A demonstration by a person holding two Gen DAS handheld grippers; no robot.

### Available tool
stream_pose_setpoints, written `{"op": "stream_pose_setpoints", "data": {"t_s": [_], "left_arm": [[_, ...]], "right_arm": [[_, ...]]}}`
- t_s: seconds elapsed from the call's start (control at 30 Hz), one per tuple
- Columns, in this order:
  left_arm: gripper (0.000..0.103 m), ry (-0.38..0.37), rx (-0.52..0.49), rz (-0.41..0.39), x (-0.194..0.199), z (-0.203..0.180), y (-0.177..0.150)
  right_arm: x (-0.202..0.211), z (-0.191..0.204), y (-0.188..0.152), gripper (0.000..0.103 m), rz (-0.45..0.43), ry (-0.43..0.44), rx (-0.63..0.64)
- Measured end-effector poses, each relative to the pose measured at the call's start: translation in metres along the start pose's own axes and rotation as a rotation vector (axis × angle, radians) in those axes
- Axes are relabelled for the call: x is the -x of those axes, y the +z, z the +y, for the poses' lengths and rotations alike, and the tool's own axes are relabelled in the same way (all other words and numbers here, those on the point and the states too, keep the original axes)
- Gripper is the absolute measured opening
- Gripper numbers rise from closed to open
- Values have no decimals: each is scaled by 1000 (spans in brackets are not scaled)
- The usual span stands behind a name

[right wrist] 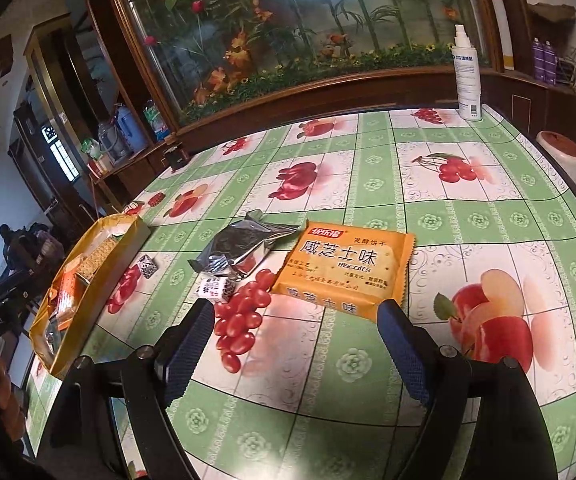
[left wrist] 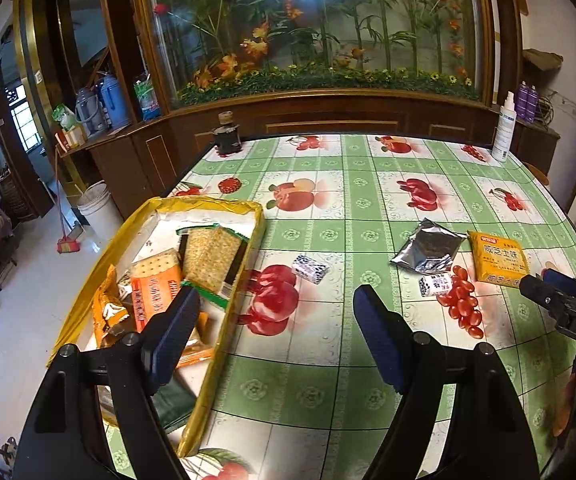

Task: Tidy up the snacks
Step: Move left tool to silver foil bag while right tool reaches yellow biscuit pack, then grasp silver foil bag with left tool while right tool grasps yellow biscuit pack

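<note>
Bench (right wrist: 468,208): fruit-print cloth, green/white checks.

Tray (left wrist: 224,304): yellow-rimmed, L side of bench. Holds approx 5+ packs already, incl. cracker pack (left wrist: 212,258) and orange pack (left wrist: 154,292); exact count unclear, some overlap.

Loose items, all on bench R of tray:
- Biscuit pack (right wrist: 348,270): yellow-orange, flat, label up. Nearest to R tongs.
- Foil pouch (right wrist: 240,252): silver, crumpled, just L of biscuit pack, edges near or touching (can't tell).
- Candy 1 (right wrist: 218,290): small patterned b/w wrapper, just in front of pouch.
- Candy 2 (left wrist: 309,269): same type, between tray and pouch, near tray wall.

Non-task: spray bottle (right wrist: 466,76) at far R edge; dark jar (left wrist: 227,138) at far L corner.

L tongs (left wrist: 276,332): released, wide, nothing between pads. Hovers at tray's R wall, one finger over tray, other over bare bench.

R tongs (right wrist: 296,326): released, wide, nothing held. Low, aimed at near edge of biscuit pack; R finger (right wrist: 402,344) tip at or just short of pack's near corner.

Step (judged): mid-task, tray part-filled, 4 items left out. R side lining up pick of biscuit pack.

Next move needs: pack lies flat, so tongs must go low and nip near edge or straddle width; jaws look about wide enough. Then carry L across to tray, clearing pouch and candies. Slick wrapper, may slide on cloth instead of lifting.
</note>
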State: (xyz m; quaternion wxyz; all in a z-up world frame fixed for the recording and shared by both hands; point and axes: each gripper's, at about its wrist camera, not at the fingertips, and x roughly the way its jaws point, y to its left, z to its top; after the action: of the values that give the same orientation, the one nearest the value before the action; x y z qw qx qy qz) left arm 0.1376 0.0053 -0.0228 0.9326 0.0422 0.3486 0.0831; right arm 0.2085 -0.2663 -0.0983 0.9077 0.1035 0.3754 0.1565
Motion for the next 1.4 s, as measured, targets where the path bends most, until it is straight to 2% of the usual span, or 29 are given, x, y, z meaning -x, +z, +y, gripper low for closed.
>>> {"op": "stream_pose_setpoints", "data": {"t_s": [0.33,0.37,0.47,0.63,0.73,1.0,1.1,1.17,1.23,1.33,1.4], "left_arm": [[81,-27,-46,12,-10,-19,2],[84,-46,-48,27,-14,-20,3],[84,-108,-46,78,-31,-26,6],[84,-217,-98,177,-63,-49,13],[84,-270,-133,211,-77,-67,18],[84,-350,-279,269,-110,-124,32],[84,-357,-306,294,-125,-141,34],[84,-353,-304,310,-135,-147,36],[84,-355,-279,313,-143,-151,40],[84,-357,-240,320,-150,-152,45],[80,-356,-235,307,-147,-152,44]], "right_arm": [[-19,3,15,89,25,10,221],[-22,3,18,90,32,9,248],[-35,1,28,92,61,21,293],[-59,2,40,93,136,41,389],[-71,-1,44,95,170,66,411],[-92,-10,47,99,232,45,436],[-97,-15,42,90,271,12,424],[-92,-17,41,77,262,0,407],[-86,-20,39,72,253,-2,373],[-78,-27,36,72,246,3,306],[-72,-28,33,72,243,9,269]]}}
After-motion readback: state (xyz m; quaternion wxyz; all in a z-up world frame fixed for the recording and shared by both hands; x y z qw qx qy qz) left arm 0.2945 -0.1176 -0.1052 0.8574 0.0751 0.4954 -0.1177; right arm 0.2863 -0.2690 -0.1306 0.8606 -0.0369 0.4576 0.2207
